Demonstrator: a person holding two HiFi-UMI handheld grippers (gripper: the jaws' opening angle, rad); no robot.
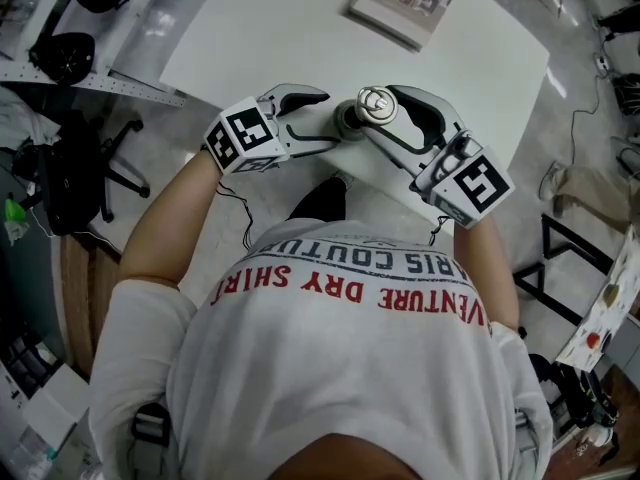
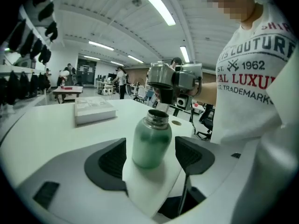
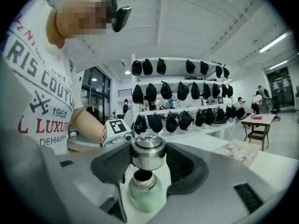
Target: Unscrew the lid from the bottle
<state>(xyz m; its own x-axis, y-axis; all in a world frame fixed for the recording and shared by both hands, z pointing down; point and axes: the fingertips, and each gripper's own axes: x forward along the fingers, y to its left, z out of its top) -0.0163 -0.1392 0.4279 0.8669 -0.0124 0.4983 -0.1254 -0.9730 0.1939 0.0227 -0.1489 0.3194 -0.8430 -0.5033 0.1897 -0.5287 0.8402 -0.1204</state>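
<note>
White table (image 1: 300, 28) beneath near-level right hand-held gripper (image 3: 148, 161), lid (image 3: 148, 153) above bottle (image 3: 142, 195)

T-shirt (image 2: 254, 101) print "COUTURE", "1962", "TRADEMARK", red "DRY SHIRT"

The white table (image 1: 300, 38) has lots of free room between the bottle (image 1: 347, 121) and the book (image 1: 405, 3) far away. The lid (image 1: 377, 103) hangs right over the bottle's mouth, blocking it from above.
</note>
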